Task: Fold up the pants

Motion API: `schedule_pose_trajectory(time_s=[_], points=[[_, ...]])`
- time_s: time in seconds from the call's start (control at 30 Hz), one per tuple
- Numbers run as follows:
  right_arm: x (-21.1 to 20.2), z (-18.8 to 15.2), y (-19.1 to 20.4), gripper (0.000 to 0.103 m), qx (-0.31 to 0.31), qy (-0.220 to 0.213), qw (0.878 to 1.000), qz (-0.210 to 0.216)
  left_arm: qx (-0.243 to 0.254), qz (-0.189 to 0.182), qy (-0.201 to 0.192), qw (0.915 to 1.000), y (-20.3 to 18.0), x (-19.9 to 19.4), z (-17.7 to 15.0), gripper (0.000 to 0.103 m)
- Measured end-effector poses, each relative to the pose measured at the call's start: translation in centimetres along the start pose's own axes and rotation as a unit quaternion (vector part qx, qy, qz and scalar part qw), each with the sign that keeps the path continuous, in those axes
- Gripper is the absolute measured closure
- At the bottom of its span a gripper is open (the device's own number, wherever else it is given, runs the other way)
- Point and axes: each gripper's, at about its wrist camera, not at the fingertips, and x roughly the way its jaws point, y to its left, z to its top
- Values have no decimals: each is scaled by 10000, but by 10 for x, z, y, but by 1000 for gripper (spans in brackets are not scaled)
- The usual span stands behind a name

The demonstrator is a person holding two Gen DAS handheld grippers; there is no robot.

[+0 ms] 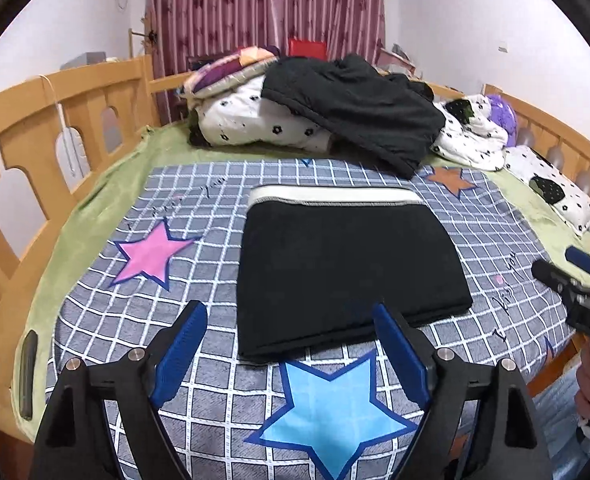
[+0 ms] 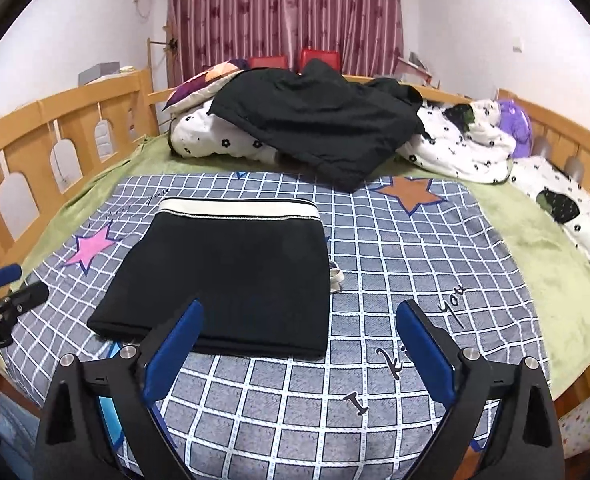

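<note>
The black pants [image 1: 347,268] with a white waistband [image 1: 335,194] lie folded into a flat rectangle on the checked star bedspread [image 1: 199,208]. They also show in the right wrist view [image 2: 231,276]. My left gripper [image 1: 291,320] is open and empty, just above the near edge of the pants. My right gripper [image 2: 301,320] is open and empty, near the pants' right near corner. The right gripper also shows at the right edge of the left wrist view [image 1: 575,276]. The left gripper shows at the left edge of the right wrist view [image 2: 11,288].
A pile of bedding with a black garment [image 1: 355,108] on top lies at the head of the bed. A wooden rail [image 1: 55,120] runs around the bed. A spotted pillow [image 1: 555,188] lies at the right. A dark phone-like object [image 1: 29,372] lies at the left edge.
</note>
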Motion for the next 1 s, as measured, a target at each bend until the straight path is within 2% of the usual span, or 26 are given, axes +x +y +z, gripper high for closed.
schedule_pose_trajectory(time_s=[0.23,0.5,1.0], points=[[-9,-9,3,7,11,26,10000,-10,113,229,-356,9990,-11,-16,-7,18],[-14,-16,4,7,-61,6,9999,-87,108,134,-181,9997,-16,-13,-17,18],[-13,-16,6,7,-32,24,9999,-164,79,98,-111,9999,-19,-12,-19,18]])
